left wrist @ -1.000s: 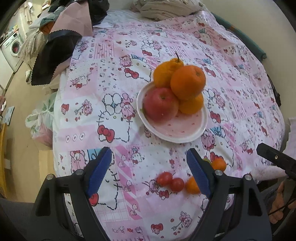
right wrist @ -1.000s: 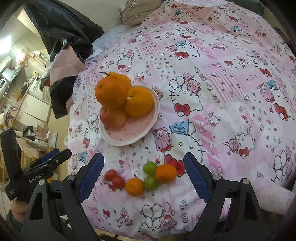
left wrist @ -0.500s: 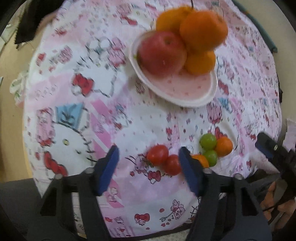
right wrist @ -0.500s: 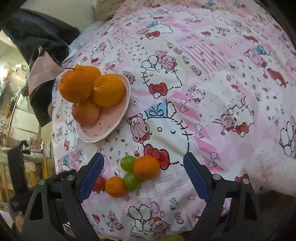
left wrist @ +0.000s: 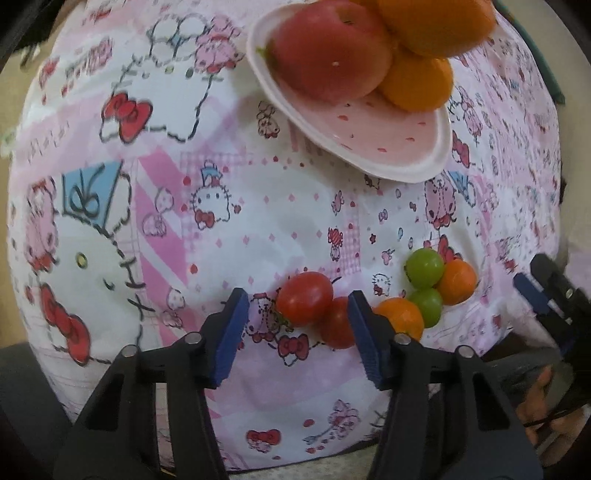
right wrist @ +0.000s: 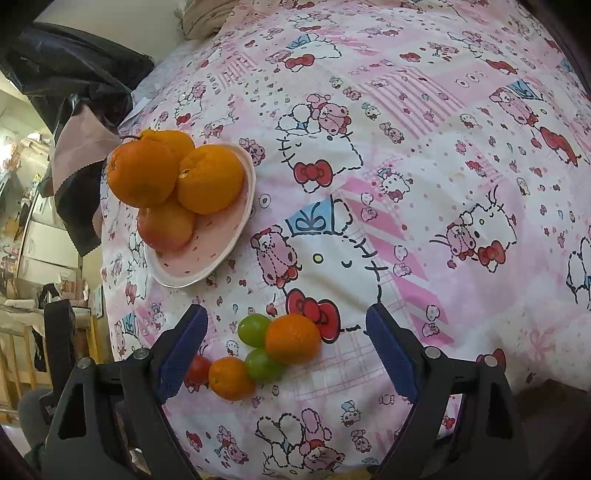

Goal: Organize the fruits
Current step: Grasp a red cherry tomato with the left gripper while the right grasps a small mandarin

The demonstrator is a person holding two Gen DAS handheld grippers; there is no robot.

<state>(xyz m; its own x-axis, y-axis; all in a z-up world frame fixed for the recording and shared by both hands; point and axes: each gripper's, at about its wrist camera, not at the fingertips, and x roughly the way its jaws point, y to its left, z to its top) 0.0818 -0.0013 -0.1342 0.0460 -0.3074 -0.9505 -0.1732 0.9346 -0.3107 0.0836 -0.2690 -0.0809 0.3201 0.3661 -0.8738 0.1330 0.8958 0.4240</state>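
A pink plate (left wrist: pixel 399 147) holds a red apple (left wrist: pixel 332 55) and several oranges (left wrist: pixel 417 85); it also shows in the right wrist view (right wrist: pixel 207 258). Near the table's front edge lie two red cherry tomatoes (left wrist: pixel 304 297), two green grapes (left wrist: pixel 424 267) and two small oranges (left wrist: pixel 456 282). My left gripper (left wrist: pixel 295 314) is open, its fingers either side of the two tomatoes. My right gripper (right wrist: pixel 286 343) is open, straddling the grapes (right wrist: pixel 253 329) and small oranges (right wrist: pixel 293 343).
A pink Hello Kitty cloth (right wrist: pixel 406 166) covers the round table. Dark and pink clothes (right wrist: pixel 81 122) hang off the far left edge. A folded blanket (right wrist: pixel 207 18) lies at the back. The right gripper shows at the right of the left wrist view (left wrist: pixel 554 299).
Both grippers have moved down and closer to the small fruit. The left gripper's fingers have narrowed around the tomatoes. The plate has slid toward the top of the left view.
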